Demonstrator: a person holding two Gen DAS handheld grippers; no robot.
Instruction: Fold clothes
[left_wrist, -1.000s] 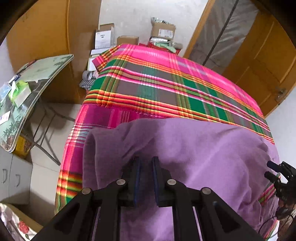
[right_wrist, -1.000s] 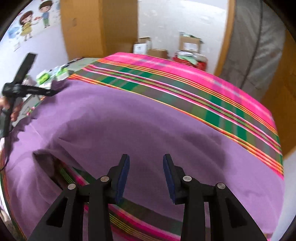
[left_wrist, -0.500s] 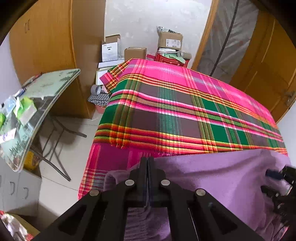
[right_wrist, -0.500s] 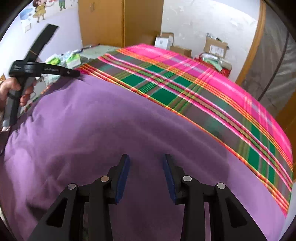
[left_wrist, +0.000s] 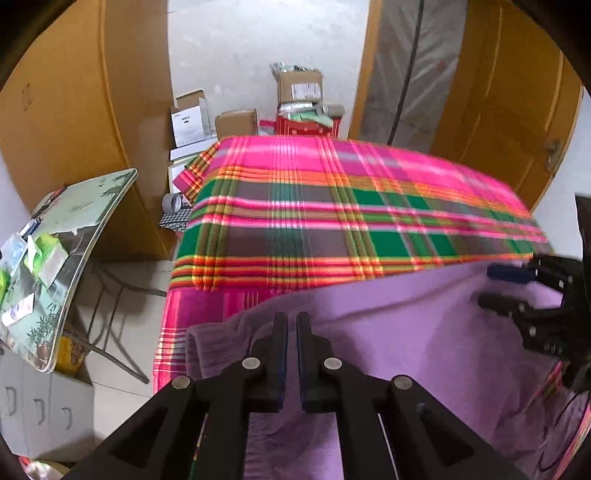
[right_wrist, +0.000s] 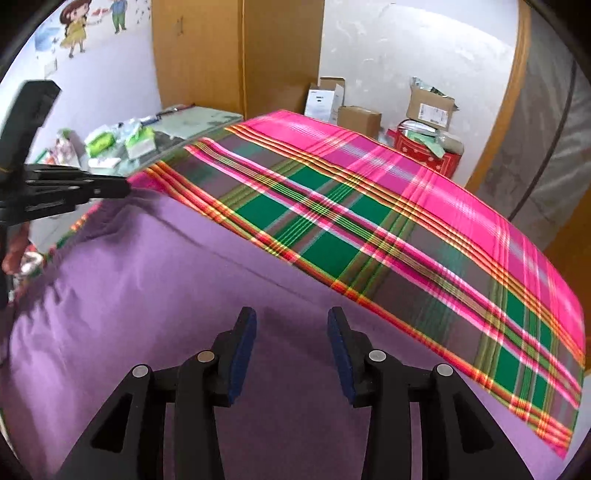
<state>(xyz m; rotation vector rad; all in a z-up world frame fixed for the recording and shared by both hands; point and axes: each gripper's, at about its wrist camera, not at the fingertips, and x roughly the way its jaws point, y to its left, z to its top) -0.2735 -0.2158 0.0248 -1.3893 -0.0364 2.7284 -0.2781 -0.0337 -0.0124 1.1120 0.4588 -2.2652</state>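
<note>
Cardboard boxes (left_wrist: 299, 86) and a cluttered folding table (left_wrist: 66, 258) crowd the far wall by wooden doors. A purple garment (right_wrist: 147, 295) lies on the plaid bedspread (left_wrist: 332, 206). The left gripper (left_wrist: 291, 332) is opening slightly, still pinching the garment's edge; the right gripper (right_wrist: 291, 332) hovers wide, empty.

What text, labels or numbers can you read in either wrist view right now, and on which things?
No text can be read for certain.
White box: dark printed block, too small to read.
Brown cardboard box: white shipping label with barcode, blurred.
Brown cardboard box: white label, blurred.
White box: dark print, illegible.
Packets on the side table: print too small to read.
</note>
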